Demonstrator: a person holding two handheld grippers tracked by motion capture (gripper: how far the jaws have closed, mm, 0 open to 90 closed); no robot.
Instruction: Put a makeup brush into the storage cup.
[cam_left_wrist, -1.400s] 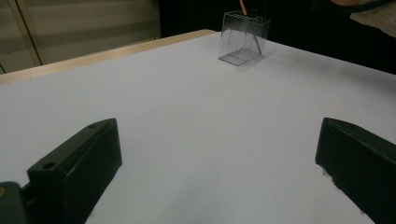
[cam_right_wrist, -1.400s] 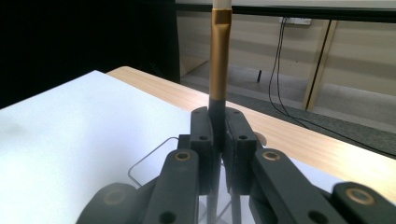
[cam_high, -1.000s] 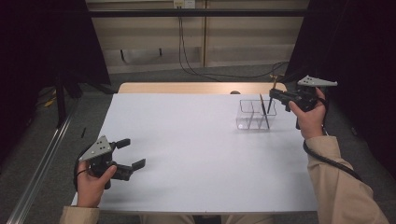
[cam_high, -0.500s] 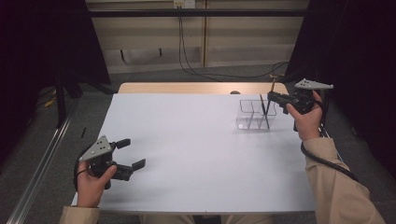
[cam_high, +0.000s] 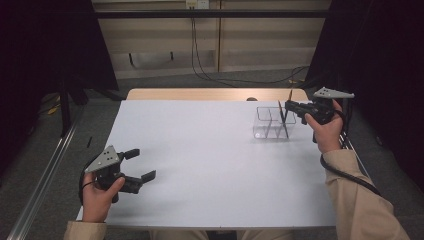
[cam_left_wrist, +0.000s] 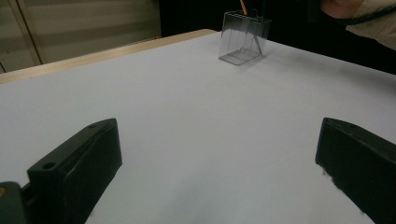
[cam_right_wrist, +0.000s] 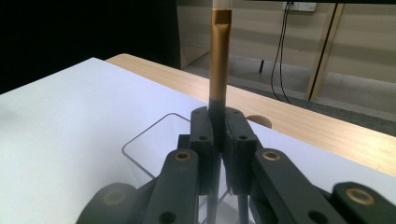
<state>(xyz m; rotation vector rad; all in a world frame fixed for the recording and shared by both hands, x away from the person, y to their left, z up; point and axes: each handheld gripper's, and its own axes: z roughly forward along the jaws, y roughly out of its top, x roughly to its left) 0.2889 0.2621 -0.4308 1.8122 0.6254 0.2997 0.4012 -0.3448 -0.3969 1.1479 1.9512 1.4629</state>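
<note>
- At the far right of the white table, a slim pen with a gold upper barrel, a dark lower shaft and a white tip stands close to upright, its lower end down inside a clear plastic organizer.
- Clear plastic organizer: open-topped, split by thin walls into several compartments; sits on the table near the right edge. Which compartment takes the pen cannot be told. Seen in the left gripper view as a transparent box at the far end of the table, with the pen leaning slightly inside it.
- Right gripper: held roughly level just beside and above the organizer's right side; its 2 black jaws are pressed together on the dark shaft of the pen, with the gold section rising above them in the right gripper view. Grey three-cornered plate on top.
- Left gripper: at the near left of the table, well apart from the organizer; its 2 jaws stand wide apart with nothing between them, bare table surface showing between them in the left gripper view.
- Table: white top, with a wooden strip along its far edge.
- Surroundings: dark curtains at both sides, cables running down the back wall onto the floor.
</note>
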